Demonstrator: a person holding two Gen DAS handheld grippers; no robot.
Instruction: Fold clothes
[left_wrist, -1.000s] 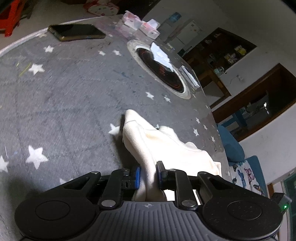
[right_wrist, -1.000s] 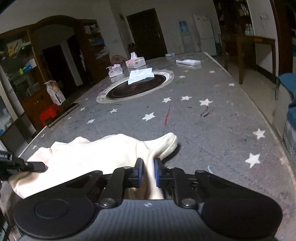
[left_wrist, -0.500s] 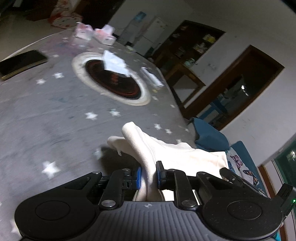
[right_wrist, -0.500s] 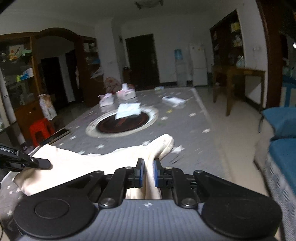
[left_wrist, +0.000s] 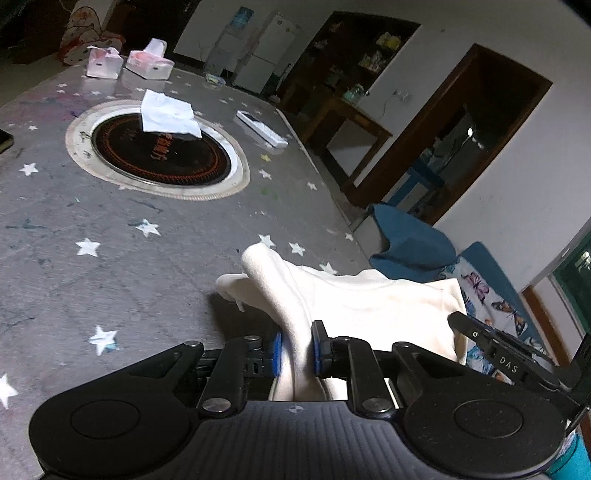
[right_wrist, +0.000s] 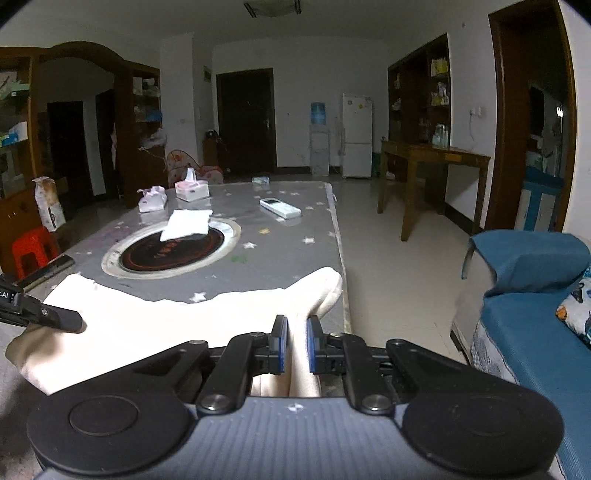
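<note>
**Two tongs holding one cream cloth**

Both tongs are pinching the same cream cloth (left_wrist: 354, 302). Left tongs (left_wrist: 296, 352) are squeezing a fold of it between their blue pads, and the cloth is sticking up out of them in a soft hump. Right tongs (right_wrist: 295, 345) are clenching another bunch of the cloth (right_wrist: 166, 321) in the same way. In the right camera's picture, the tip of the left tongs is poking in from the left edge and touching the cloth. In the left camera's picture, the right tongs are showing at the far right, just beside the cloth's edge.

The cloth is stretching between the two tongs, near the edge of a grey table (left_wrist: 110, 236) with white stars on it. I cannot tell how much of the cloth is resting on the table.

Farther back, a round black plate (left_wrist: 159, 151) with a pale ring is sitting in the middle of the table. A white tissue (left_wrist: 168, 116) is lying on its far side. Two tissue boxes (right_wrist: 171, 194) are standing behind it, each with a tissue poking out of the top. A white remote (right_wrist: 280, 207) is lying near the far right side of the table. A blue sofa (right_wrist: 535, 332) is sitting off to the right.
</note>
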